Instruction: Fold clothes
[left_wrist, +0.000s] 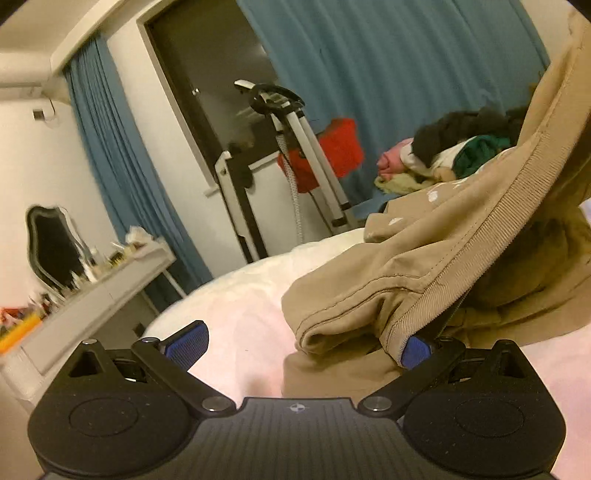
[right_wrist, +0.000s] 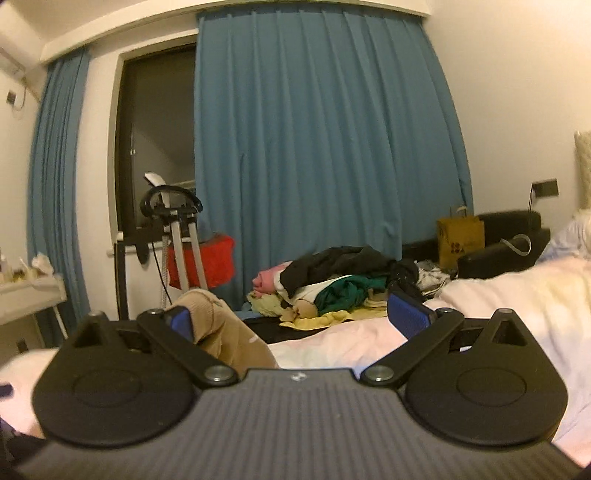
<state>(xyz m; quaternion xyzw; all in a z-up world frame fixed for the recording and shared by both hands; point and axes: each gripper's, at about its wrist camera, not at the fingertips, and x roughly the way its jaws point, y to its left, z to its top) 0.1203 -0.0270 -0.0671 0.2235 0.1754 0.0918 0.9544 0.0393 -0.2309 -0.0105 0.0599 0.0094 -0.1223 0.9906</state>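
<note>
1. Tan garment (left_wrist: 424, 258): lies bunched on the white bed (left_wrist: 236, 295); its upper part is cut off at the frame edge, and its white print is too blurred to read.
2. Left tool (left_wrist: 301, 345): spread wide; its right pad touches the garment's ribbed hem, nothing pinched.
3. Right tool (right_wrist: 295, 314): spread wide; its left pad rests against a tan fold, without pinching.
4. Clothes pile (right_wrist: 332, 284): lies at the bed's far end; the yellow bag (right_wrist: 460, 240) bears an unreadable mark.
</note>
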